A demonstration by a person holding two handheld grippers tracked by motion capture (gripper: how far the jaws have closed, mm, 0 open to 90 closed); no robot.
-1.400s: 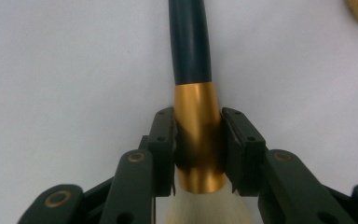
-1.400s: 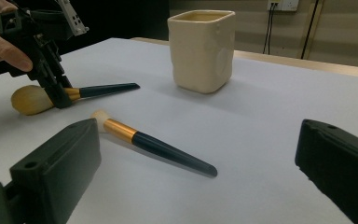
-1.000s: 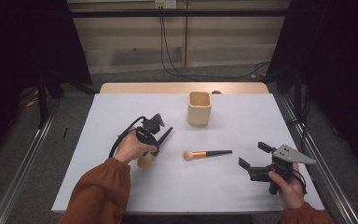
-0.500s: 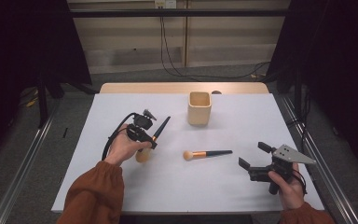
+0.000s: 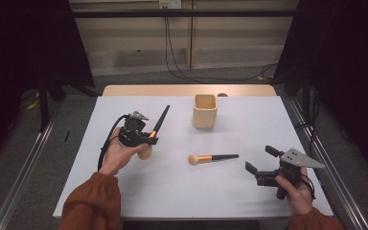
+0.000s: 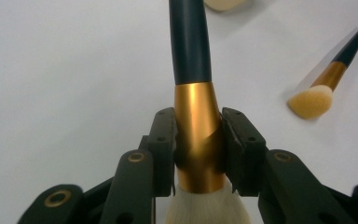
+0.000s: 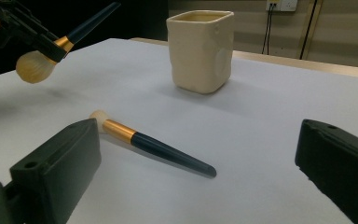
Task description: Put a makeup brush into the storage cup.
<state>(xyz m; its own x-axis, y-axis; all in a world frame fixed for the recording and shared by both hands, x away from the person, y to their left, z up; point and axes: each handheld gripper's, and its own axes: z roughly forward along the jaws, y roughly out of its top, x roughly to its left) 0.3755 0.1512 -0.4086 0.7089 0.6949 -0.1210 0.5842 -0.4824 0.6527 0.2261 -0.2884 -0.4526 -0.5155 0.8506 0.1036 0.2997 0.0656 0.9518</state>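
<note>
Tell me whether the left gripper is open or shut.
Shut on the held brush. In the left gripper view, the left gripper has both pads against the brush's gold ferrule, and the high view shows the brush lifted off the table.

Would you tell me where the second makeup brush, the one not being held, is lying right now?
In the high view the loose brush lies flat mid-table, in front of the cup, between the left gripper and the right gripper.

We see a large makeup brush (image 5: pixel 152 134) with a dark blue handle, gold ferrule and pale, fluffy head. It is raised off the desk (image 5: pixel 182 191), clamped at the ferrule, its handle tilting up and away towards the far side while the bristle head hangs low, nearest the person, over the desk's left half.
</note>
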